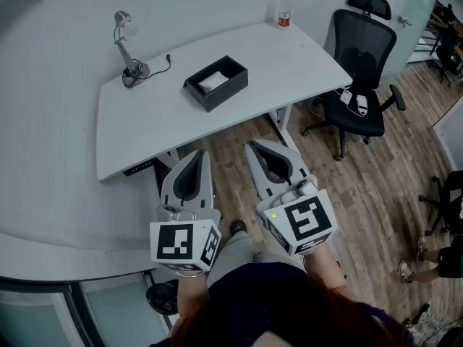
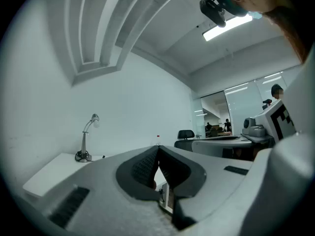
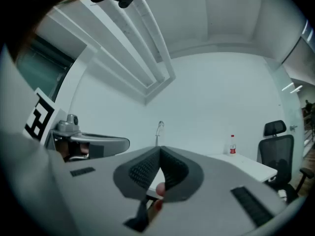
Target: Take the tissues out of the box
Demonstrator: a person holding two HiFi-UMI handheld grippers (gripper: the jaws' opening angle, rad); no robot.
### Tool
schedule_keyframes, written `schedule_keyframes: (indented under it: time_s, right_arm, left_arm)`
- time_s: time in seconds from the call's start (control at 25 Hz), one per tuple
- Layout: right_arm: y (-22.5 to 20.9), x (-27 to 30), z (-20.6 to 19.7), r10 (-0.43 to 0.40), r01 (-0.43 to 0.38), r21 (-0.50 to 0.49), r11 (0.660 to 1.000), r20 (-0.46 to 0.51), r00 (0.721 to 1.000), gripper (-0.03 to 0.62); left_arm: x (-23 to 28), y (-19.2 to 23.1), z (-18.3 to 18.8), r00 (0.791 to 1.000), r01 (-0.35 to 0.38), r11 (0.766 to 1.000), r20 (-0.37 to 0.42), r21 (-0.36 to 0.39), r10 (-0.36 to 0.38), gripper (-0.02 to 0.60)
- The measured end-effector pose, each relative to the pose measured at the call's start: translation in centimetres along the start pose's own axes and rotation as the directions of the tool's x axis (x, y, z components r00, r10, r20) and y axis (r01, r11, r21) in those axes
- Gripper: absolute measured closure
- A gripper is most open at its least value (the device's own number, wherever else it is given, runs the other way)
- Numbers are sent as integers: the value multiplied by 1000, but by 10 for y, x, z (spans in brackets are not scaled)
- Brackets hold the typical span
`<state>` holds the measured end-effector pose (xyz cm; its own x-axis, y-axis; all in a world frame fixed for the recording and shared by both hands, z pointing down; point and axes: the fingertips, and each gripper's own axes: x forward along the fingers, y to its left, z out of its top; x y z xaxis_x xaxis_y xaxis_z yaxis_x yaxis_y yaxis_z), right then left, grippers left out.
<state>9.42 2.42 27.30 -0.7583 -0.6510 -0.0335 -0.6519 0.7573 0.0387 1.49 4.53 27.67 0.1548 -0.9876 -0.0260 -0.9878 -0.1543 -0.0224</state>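
Observation:
A black open box (image 1: 216, 82) with white tissues (image 1: 213, 82) inside stands near the middle of the white desk (image 1: 159, 129). Both grippers are held level in front of the desk's near edge, well short of the box. My left gripper (image 1: 200, 153) has its jaws closed tip to tip with nothing between them, as the left gripper view (image 2: 157, 148) also shows. My right gripper (image 1: 252, 146) is likewise shut and empty (image 3: 160, 149). In both gripper views the jaws hide the box.
A small desk lamp (image 1: 127, 50) with its cable stands at the desk's far left, a bottle with a red cap (image 1: 283, 11) at the far right corner. A black office chair (image 1: 359, 71) stands right of the desk on the wooden floor.

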Motion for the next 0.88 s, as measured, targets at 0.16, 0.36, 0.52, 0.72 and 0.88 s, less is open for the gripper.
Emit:
schedule_keyframes:
  time_s: [0.16, 0.36, 0.52, 0.72, 0.88]
  right_arm:
    - [0, 18, -3, 15, -15, 6, 1000, -10, 1000, 576]
    - [-4, 42, -6, 16, -16, 2, 1000, -17, 1000, 576]
    - [-5, 61, -8, 22, -22, -6, 1000, -27, 999, 576]
    - [-3, 85, -10, 45, -45, 9, 999, -41, 998, 576]
    - [-5, 100, -9, 33, -33, -5, 999, -44, 998, 576]
  left_arm:
    - [13, 14, -3, 1000, 10, 1000, -4, -10, -11, 557]
    - [31, 29, -3, 1000, 24, 1000, -3, -1, -24, 558]
    - [44, 41, -6, 999, 38, 999, -3, -7, -38, 557]
    - [57, 61, -8, 999, 49, 998, 5, -29, -48, 557]
    - [64, 74, -6, 998, 57, 998, 13, -38, -56, 557]
